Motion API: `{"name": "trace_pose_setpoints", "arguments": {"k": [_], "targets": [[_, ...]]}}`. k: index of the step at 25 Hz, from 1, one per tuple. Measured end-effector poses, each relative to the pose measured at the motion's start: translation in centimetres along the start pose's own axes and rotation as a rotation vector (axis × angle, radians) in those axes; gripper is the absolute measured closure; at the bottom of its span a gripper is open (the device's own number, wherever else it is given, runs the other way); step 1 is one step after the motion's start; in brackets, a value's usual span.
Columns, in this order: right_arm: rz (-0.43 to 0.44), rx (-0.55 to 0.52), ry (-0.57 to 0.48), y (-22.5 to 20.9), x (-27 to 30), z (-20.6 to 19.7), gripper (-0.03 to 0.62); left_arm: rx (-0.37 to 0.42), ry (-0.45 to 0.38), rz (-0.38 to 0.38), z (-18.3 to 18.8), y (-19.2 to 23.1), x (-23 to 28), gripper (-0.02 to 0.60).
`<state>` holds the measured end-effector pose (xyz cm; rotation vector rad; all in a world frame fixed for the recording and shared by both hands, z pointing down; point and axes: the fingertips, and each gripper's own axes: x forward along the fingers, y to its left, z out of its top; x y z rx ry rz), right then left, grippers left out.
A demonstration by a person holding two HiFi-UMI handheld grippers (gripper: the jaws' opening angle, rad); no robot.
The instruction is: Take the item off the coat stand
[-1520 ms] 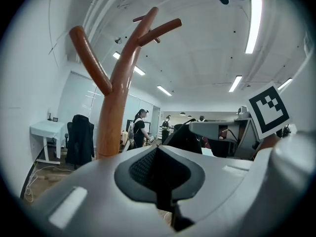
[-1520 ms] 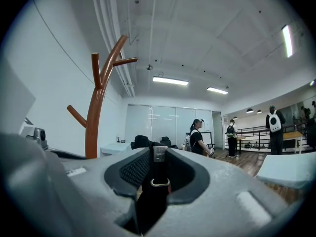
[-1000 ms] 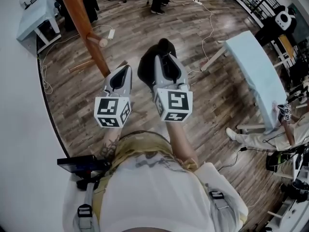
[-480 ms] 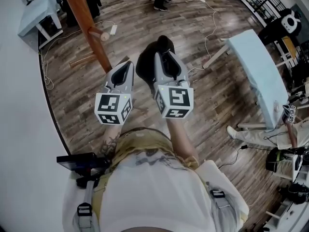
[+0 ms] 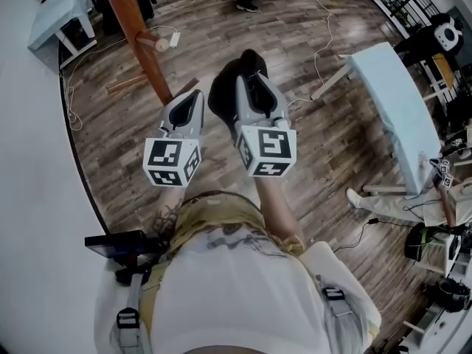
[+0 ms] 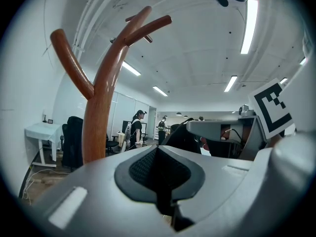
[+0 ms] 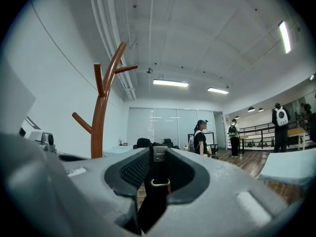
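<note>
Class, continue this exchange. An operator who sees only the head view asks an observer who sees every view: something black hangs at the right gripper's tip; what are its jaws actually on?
Observer: The right gripper view shows the right gripper closed on a black strap that carries a small metal ring.
Operator: And the other one?
Observer: The left gripper view shows the left gripper with its jaws together and nothing between them.
Operator: Anything hanging on the coat stand?
Observer: The coat stand's upper branches are bare in both gripper views.
</note>
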<state>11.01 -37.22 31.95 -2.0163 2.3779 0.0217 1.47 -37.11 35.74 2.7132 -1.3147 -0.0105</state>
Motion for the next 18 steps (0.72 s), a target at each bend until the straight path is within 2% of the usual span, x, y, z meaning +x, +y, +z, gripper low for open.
{"name": "trace_pose_setpoints", "arguments": {"k": [18], "targets": [[0.001,0.015,0.019,-0.7,-0.3,-1.0,0.494,-0.007,0.034,0.003,-1.1,-0.6,0.2,0.581]]}}
